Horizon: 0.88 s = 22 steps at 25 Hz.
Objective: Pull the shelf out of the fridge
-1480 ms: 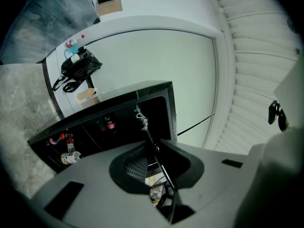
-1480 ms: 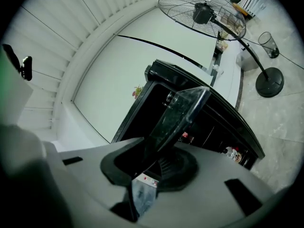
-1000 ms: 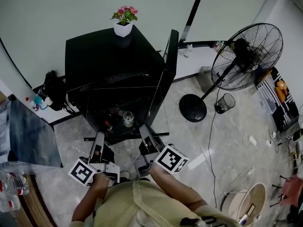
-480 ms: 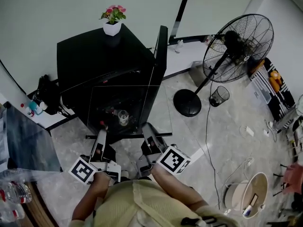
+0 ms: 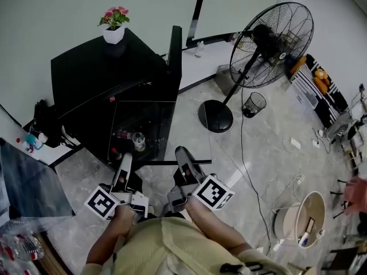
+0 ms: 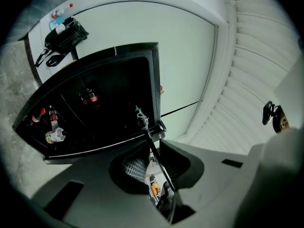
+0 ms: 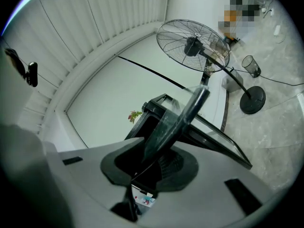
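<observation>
A clear glass shelf (image 5: 186, 132) hangs level between me and the black fridge (image 5: 94, 79), drawn out in front of its open cavity. My left gripper (image 5: 125, 159) is shut on the shelf's near edge at the left. My right gripper (image 5: 182, 153) is shut on the same edge at the right. In the left gripper view the pane shows as a thin dark line (image 6: 148, 137) running into the left gripper (image 6: 151, 164). The right gripper view shows a thick translucent edge (image 7: 183, 118) clamped in the right gripper (image 7: 156, 161). The fridge door (image 5: 174, 50) stands open.
Bottles (image 5: 137, 141) stand low inside the fridge and a potted flower (image 5: 113, 32) sits on top. A standing fan (image 5: 269, 39), a small bin (image 5: 253, 103) and a floor cable are at the right. A black bag (image 5: 43, 125) lies left of the fridge, a bucket (image 5: 304, 225) at lower right.
Both grippers have drawn back from the fridge with the shelf between them. More of the pane now lies outside the cavity, and the fridge sits further up and left in the head view.
</observation>
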{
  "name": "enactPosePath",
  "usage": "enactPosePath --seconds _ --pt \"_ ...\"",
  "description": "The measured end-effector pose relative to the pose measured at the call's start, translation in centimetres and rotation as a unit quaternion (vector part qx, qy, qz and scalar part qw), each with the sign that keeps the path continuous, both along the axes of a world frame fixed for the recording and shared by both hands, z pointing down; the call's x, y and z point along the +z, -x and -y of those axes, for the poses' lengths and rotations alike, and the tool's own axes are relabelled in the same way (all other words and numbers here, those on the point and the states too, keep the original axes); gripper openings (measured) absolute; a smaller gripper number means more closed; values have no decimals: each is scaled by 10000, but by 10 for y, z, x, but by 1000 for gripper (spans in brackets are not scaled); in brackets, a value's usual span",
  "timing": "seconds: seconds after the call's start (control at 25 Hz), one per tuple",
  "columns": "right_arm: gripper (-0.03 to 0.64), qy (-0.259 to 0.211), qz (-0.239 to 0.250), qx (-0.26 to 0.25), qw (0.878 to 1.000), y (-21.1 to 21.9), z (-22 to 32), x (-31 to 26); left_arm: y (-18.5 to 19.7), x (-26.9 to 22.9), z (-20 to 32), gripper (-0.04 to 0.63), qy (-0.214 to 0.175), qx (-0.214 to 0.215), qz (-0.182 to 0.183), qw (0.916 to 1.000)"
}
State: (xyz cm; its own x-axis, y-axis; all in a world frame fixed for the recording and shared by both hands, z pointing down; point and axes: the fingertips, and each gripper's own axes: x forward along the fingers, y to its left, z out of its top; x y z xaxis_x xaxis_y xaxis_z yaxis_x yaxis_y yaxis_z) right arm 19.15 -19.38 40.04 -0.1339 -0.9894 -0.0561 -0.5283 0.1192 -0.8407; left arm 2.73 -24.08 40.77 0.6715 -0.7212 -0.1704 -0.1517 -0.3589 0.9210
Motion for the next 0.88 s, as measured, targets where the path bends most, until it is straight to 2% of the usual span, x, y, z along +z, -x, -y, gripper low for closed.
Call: enactPosePath --seconds 0.52,0.88 --pt "95 40 -45 664 9978 -42 -28 3 -49 3 -7 63 38 650 48 9979" --pt "101 56 -105 929 9956 -58 -39 8 -70 6 -9 63 38 909 100 9958"
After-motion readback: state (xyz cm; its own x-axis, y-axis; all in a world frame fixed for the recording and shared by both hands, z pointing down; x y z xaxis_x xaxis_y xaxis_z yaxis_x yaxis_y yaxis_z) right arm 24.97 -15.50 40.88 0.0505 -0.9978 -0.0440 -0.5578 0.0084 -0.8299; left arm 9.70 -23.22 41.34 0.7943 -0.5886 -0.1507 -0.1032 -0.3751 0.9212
